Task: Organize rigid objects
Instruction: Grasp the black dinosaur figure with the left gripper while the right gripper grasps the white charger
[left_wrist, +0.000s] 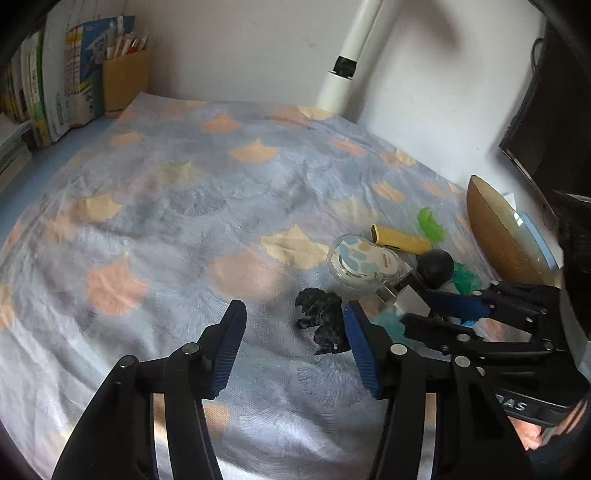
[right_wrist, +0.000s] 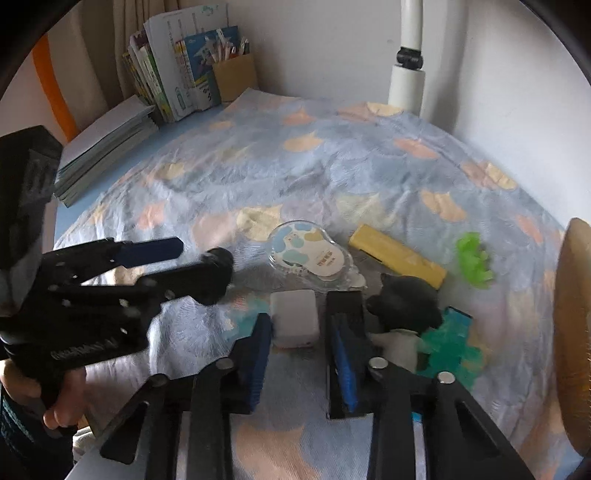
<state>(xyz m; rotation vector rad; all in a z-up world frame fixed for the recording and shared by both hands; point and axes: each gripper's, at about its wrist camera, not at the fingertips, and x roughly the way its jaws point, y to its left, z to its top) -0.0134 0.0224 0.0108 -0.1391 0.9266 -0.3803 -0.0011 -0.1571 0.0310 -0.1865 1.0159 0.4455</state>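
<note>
A white charger cube (right_wrist: 294, 323) lies on the patterned cloth (right_wrist: 314, 166) between my right gripper's (right_wrist: 301, 328) blue pads; the jaws stand around it without clear contact. In the left wrist view the cube (left_wrist: 408, 301) sits between the right gripper's fingers (left_wrist: 454, 304). My left gripper (left_wrist: 293, 325) is open and empty, its right pad beside a black crumpled figure (left_wrist: 321, 319). A clear correction-tape case (right_wrist: 308, 254), a yellow bar (right_wrist: 397, 254), a black-and-white figure (right_wrist: 404, 314) and green pieces (right_wrist: 472, 258) lie close by.
A wooden bowl (right_wrist: 572, 332) stands at the right edge, also in the left wrist view (left_wrist: 495, 229). Books (right_wrist: 173, 66) and a pen holder (right_wrist: 234, 75) stand at the back left, a white lamp post (right_wrist: 406, 74) at the back.
</note>
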